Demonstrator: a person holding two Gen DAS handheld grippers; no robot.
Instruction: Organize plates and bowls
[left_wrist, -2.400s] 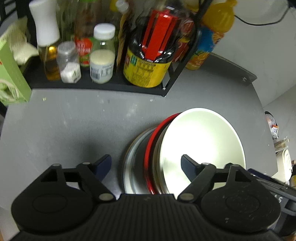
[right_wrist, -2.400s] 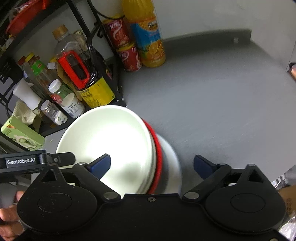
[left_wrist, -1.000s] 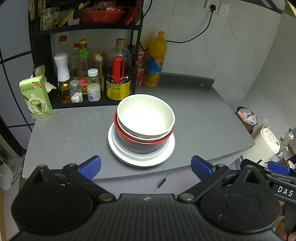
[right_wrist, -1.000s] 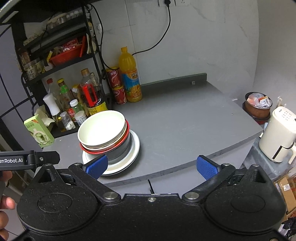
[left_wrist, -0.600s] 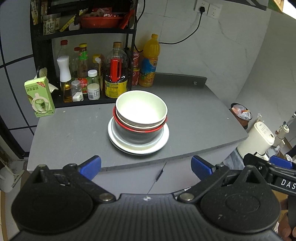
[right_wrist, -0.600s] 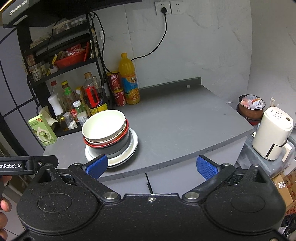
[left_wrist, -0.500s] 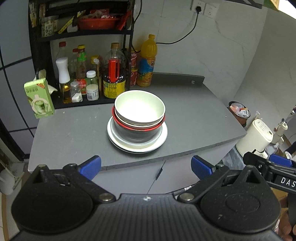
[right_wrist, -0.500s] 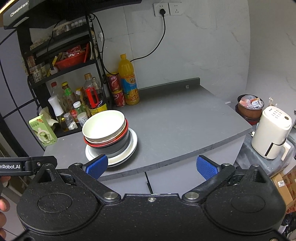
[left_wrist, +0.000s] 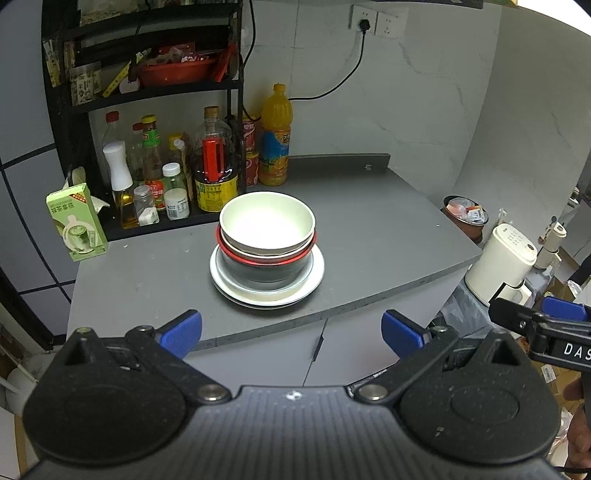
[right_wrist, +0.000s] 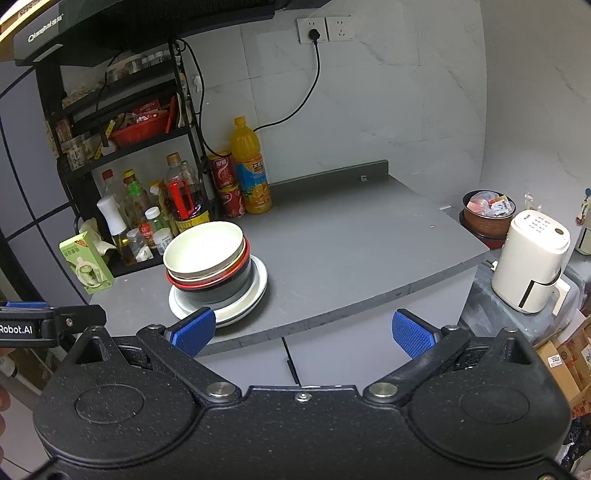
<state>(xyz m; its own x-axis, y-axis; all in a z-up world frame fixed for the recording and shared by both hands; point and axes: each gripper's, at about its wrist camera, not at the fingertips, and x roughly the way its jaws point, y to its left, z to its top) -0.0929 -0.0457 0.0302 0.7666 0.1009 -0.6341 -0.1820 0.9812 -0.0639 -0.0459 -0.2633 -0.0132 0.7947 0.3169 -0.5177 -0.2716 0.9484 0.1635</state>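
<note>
Stack: white bowl nested on a red-rimmed bowl and a dark bowl, all on white plates, dead ahead of my jaws and well beyond them on the grey counter.
Left gripper: mine, jaws spread wide, nothing between them, held off the counter's near edge.
Right gripper: mine too, jaws wide and empty; the stack lies ahead and toward my left finger.
Progress: the sorting looks done, in my judgement (bowls and plates sit in one pile, nothing loose beside it).
Risk, topple: the upper bowls sit slightly off-centre over the dark one; a nudge from either finger on a return pass could slide them off.
Risk, rack: bottles crowd the shelf just behind the stack, so a push away from me could knock the pile into them.
Risk, edge: a pull toward me would drag the plates to the counter's front lip.
Risk, collision: my two grippers hang near each other, and a careless swing could clash them.
Bystanders: green carton far left, white kettle far right, both clear of the stack.
</note>
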